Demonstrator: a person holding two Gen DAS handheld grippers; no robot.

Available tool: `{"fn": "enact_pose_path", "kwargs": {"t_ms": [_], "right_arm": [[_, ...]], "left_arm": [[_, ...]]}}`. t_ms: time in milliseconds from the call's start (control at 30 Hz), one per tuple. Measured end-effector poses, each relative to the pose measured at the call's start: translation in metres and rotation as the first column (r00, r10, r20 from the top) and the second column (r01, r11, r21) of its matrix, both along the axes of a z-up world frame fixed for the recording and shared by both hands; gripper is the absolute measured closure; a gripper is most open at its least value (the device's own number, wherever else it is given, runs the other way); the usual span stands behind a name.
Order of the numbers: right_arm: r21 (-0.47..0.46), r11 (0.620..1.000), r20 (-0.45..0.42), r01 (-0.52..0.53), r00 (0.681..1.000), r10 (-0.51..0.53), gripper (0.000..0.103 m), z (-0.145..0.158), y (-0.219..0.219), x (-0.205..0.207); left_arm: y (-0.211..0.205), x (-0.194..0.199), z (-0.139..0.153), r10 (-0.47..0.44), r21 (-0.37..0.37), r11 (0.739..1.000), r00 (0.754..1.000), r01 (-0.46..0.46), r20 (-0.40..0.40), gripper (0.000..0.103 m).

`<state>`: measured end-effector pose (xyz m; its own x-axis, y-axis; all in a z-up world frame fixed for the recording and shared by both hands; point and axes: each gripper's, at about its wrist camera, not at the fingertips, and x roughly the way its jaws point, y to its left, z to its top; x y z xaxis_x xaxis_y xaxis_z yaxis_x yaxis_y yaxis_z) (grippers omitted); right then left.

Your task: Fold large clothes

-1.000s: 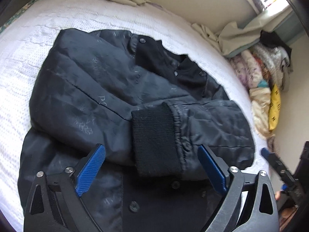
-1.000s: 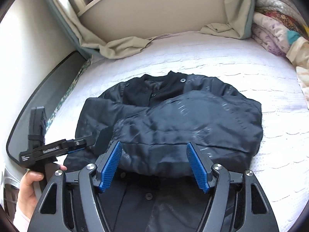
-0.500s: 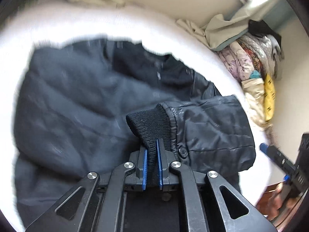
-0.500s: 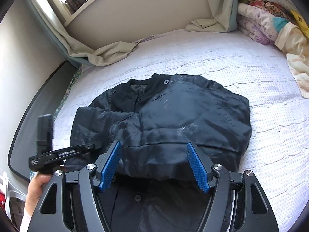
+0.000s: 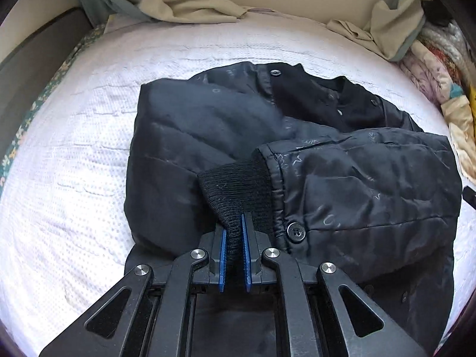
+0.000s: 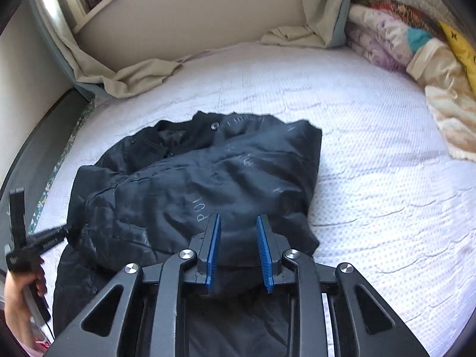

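A black padded jacket [image 5: 193,125] lies on the white bed [image 5: 74,178], collar at the far side and both sleeves folded across its front. My left gripper [image 5: 235,217] is shut on the black knit cuff [image 5: 238,184] of the sleeve lying on top. The right wrist view shows the same jacket [image 6: 208,172] from its other side. There my right gripper [image 6: 238,217] is closing on a thick padded fold near the jacket's near edge; the fabric fills the gap and touches both blue pads. The left gripper [image 6: 44,241] shows at that view's left edge, held by a hand [image 6: 17,297].
Beige curtain cloth [image 5: 184,3] bunches along the wall at the bed's far side. A pile of folded patterned blankets [image 6: 401,38] sits at the bed's right end. A dark bed frame [image 6: 35,160] runs along the left. White bedcover [image 6: 372,178] lies bare right of the jacket.
My left gripper went from wide open to shut on the knit cuff and turned. My right gripper moved in over the jacket's near edge and its jaws narrowed around the fold.
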<state>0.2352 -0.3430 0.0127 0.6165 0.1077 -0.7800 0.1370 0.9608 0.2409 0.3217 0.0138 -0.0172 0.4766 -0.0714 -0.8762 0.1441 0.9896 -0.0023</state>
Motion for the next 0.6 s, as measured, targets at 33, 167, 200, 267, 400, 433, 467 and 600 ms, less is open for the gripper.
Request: {"fn": "enact_pose_path", "kwargs": {"t_ms": [33,167,200,267,400,433,467,600], "right_arm": [[0.003,1.000,0.000,-0.002,1.000,0.002,0.081,0.000,0.000,0.001],[-0.007,1.000,0.033,-0.015,0.999,0.015,0.081,0.008,0.004,0.001],[-0.014,1.000,0.043,-0.020,0.999,0.020,0.081,0.010,0.005,0.001],[-0.036,0.999,0.066,-0.040,0.997,0.042,0.081,0.014,0.009,0.004],[-0.084,0.994,0.055,-0.067,0.996,0.072,0.081,0.003,0.025,0.013],[-0.098,0.993,0.038,-0.065,0.997,0.069,0.081,-0.005,0.029,0.016],[-0.109,0.992,0.020,-0.061,0.998,0.063,0.081,-0.014,0.031,0.019],[-0.127,0.990,-0.050,-0.059,0.997,0.053,0.086,-0.053,0.031,0.026]], "left_arm": [[0.001,-0.002,0.004,0.009,-0.005,1.000,1.000,-0.009,0.009,0.085],[0.009,-0.010,0.037,0.096,0.020,0.995,0.984,-0.100,0.148,0.052],[0.008,-0.016,0.044,0.095,0.011,0.995,0.977,-0.099,0.193,0.049],[-0.001,-0.022,0.051,0.050,-0.050,0.998,0.974,-0.040,0.221,0.043],[-0.033,-0.019,0.022,-0.056,-0.032,0.998,0.987,0.062,0.153,0.040],[-0.036,-0.017,0.012,-0.062,-0.017,0.998,0.990,0.064,0.128,0.040],[-0.039,-0.015,-0.001,-0.064,-0.001,0.998,0.994,0.064,0.091,0.040],[-0.043,-0.014,-0.028,-0.078,0.034,0.997,0.995,0.076,0.062,0.039]]}}
